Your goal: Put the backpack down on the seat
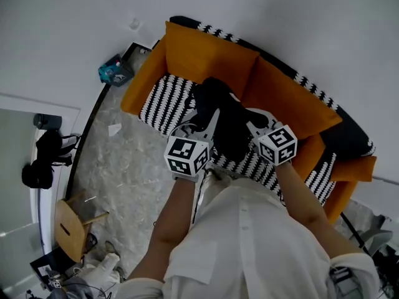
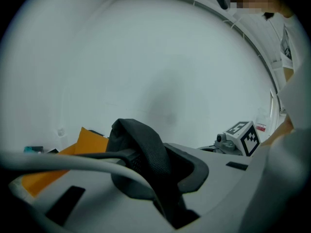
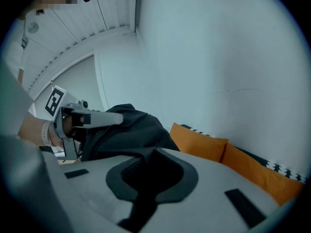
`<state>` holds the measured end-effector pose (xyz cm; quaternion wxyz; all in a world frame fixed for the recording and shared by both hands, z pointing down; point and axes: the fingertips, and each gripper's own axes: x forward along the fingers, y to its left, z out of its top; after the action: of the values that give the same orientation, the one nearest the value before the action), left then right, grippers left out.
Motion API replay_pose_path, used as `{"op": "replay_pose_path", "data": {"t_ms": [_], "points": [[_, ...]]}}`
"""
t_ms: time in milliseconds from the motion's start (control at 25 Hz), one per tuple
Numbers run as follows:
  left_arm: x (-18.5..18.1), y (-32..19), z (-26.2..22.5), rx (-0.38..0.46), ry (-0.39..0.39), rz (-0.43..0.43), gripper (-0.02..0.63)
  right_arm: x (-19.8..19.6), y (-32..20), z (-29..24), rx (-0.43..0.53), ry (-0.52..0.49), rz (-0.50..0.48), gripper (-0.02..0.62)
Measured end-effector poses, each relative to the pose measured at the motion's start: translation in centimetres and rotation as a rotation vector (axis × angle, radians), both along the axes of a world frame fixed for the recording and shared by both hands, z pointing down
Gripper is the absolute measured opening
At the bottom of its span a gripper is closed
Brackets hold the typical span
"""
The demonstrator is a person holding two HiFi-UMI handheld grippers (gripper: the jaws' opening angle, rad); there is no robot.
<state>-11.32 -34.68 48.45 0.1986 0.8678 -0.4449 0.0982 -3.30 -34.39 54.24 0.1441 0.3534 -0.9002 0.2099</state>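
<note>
A black backpack (image 1: 221, 120) hangs between my two grippers just above the black-and-white striped seat (image 1: 163, 99) of an orange sofa. My left gripper (image 1: 209, 122) grips it from the left and is shut on a black mesh strap (image 2: 146, 147). The right gripper (image 1: 255, 128) is shut on dark backpack fabric (image 3: 146, 171) from the right. In the right gripper view the backpack's bulk (image 3: 129, 125) rises to the left, with the left gripper (image 3: 104, 119) against it. Orange back cushions (image 1: 202, 53) stand behind the bag. Whether its bottom touches the seat is hidden.
A teal box (image 1: 115, 71) lies on the marble floor left of the sofa, with a scrap of paper (image 1: 115, 129) nearer. A wooden stool (image 1: 70, 229) stands at the lower left. A dark bag (image 1: 41, 161) hangs at the far left. A white wall backs the sofa.
</note>
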Motion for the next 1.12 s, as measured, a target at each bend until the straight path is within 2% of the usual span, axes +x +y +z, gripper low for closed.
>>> {"op": "replay_pose_path", "data": {"t_ms": [440,920,1120], "points": [[3.4,-0.8,8.0,-0.117,-0.027,0.034,0.074,3.1,0.4,8.6,-0.14,0.081,0.051,0.026],[5.2,1.3,15.6,-0.293,-0.043,0.004,0.072,5.4,3.3,15.8,-0.288,0.181,0.046,0.026],[5.9,2.1,16.8,-0.314,-0.027,0.01,0.072,5.9,4.3,17.3,-0.323,0.18,0.05,0.026]]}}
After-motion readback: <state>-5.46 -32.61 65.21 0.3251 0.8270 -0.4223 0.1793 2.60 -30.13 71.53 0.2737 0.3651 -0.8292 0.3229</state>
